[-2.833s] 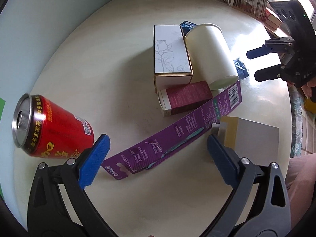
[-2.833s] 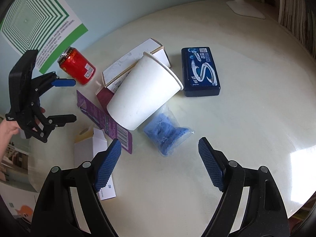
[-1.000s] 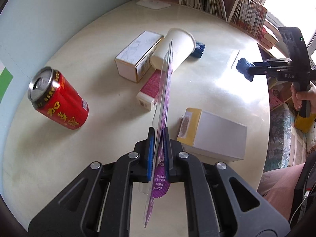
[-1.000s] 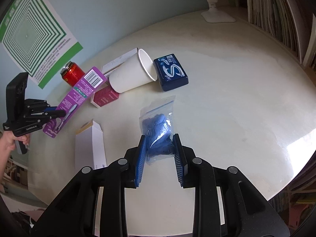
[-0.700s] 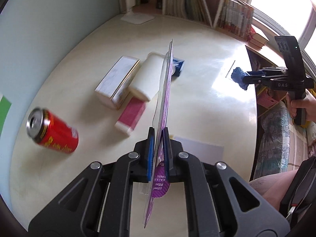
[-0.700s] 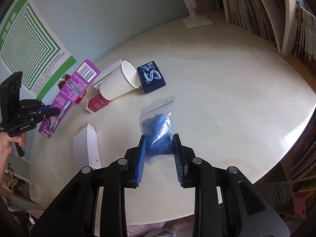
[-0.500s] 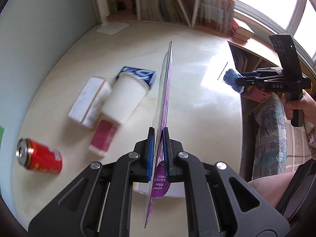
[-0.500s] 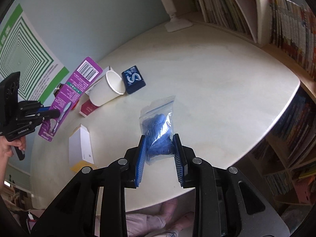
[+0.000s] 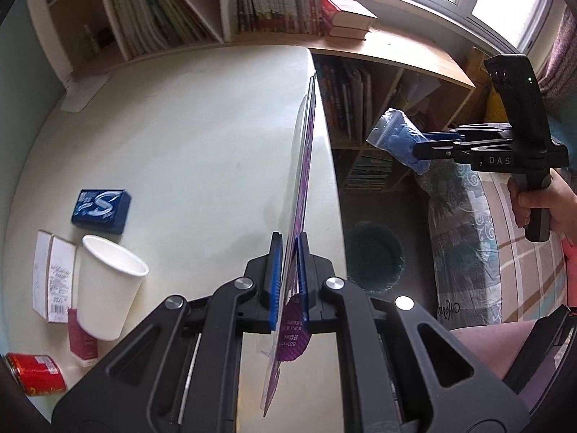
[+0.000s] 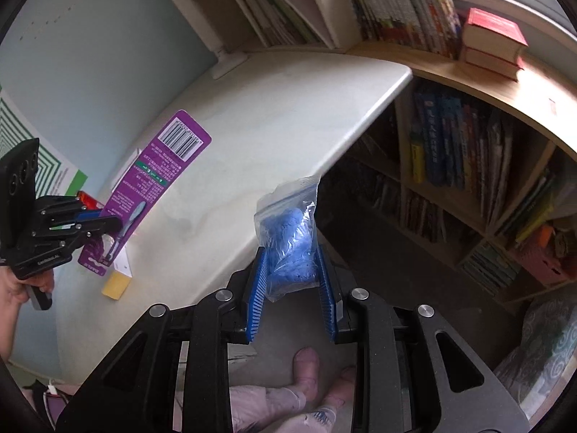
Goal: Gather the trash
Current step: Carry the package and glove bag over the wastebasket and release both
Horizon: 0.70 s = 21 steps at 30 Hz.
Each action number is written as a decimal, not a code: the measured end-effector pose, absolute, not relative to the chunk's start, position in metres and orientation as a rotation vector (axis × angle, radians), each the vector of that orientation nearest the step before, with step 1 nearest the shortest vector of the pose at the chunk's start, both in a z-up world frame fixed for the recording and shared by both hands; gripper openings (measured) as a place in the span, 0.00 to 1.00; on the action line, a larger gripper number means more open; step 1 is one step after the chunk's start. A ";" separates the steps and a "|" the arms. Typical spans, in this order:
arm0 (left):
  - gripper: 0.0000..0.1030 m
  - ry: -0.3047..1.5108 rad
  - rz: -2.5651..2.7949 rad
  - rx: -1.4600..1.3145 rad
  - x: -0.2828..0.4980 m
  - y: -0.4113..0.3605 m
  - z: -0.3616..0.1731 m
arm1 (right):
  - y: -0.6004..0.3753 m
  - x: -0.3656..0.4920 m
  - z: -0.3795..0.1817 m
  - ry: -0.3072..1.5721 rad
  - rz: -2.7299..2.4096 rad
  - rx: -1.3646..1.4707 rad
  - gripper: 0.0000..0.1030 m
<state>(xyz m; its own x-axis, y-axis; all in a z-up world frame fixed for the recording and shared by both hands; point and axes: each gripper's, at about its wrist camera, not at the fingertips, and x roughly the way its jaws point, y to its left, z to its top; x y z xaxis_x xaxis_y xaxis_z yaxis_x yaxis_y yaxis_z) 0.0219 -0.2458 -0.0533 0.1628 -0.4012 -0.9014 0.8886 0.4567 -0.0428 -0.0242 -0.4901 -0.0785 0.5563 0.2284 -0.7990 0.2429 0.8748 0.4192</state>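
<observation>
We hold two pieces clear of the table (image 9: 202, 137): the left gripper (image 9: 287, 270) is clamped tight on the purple card packaging (image 9: 304, 166), the right gripper (image 10: 292, 285) pinches the bag of blue material (image 10: 292, 249). A dark bin (image 9: 373, 258) sits on the floor below the table edge; neither piece is in it yet. Left on the table: paper cup (image 9: 104, 296), blue pack (image 9: 101, 211), white box (image 9: 52, 281), red can (image 9: 34, 379).

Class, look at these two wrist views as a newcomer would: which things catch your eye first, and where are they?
The long purple cardboard package stands edge-on, clamped in the left gripper over the pale table's edge. Beyond that edge, the right gripper pinches a clear plastic bag of blue material. On the floor below sits a dark round bin.
</observation>
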 end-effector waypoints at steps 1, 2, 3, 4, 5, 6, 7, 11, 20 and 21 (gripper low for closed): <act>0.06 1.031 -1.015 0.593 0.017 -0.255 -0.056 | -0.495 -0.032 -0.080 0.995 -0.027 0.539 0.27; 0.06 1.035 -1.034 0.604 0.012 -0.264 -0.058 | -0.499 -0.041 -0.081 0.995 -0.045 0.549 0.27; 0.06 1.037 -1.056 0.615 0.007 -0.274 -0.061 | -0.504 -0.050 -0.083 0.997 -0.065 0.559 0.27; 0.06 1.042 -1.079 0.625 0.002 -0.284 -0.064 | -0.510 -0.059 -0.085 1.000 -0.085 0.571 0.27; 0.06 1.047 -1.097 0.636 -0.003 -0.292 -0.068 | -0.514 -0.067 -0.086 1.001 -0.101 0.581 0.27; 0.06 1.049 -1.116 0.650 -0.009 -0.301 -0.072 | -0.519 -0.076 -0.088 1.003 -0.120 0.592 0.27; 0.06 1.055 -1.134 0.661 -0.015 -0.309 -0.076 | -0.524 -0.085 -0.090 1.006 -0.138 0.604 0.27; 0.06 1.076 -1.203 0.705 -0.038 -0.341 -0.094 | -0.539 -0.119 -0.099 1.014 -0.199 0.646 0.27; 0.06 1.124 -1.310 0.814 -0.086 -0.399 -0.137 | -0.564 -0.176 -0.123 1.027 -0.299 0.738 0.27; 0.06 1.130 -1.317 0.822 -0.091 -0.403 -0.141 | -0.566 -0.182 -0.126 1.029 -0.309 0.749 0.27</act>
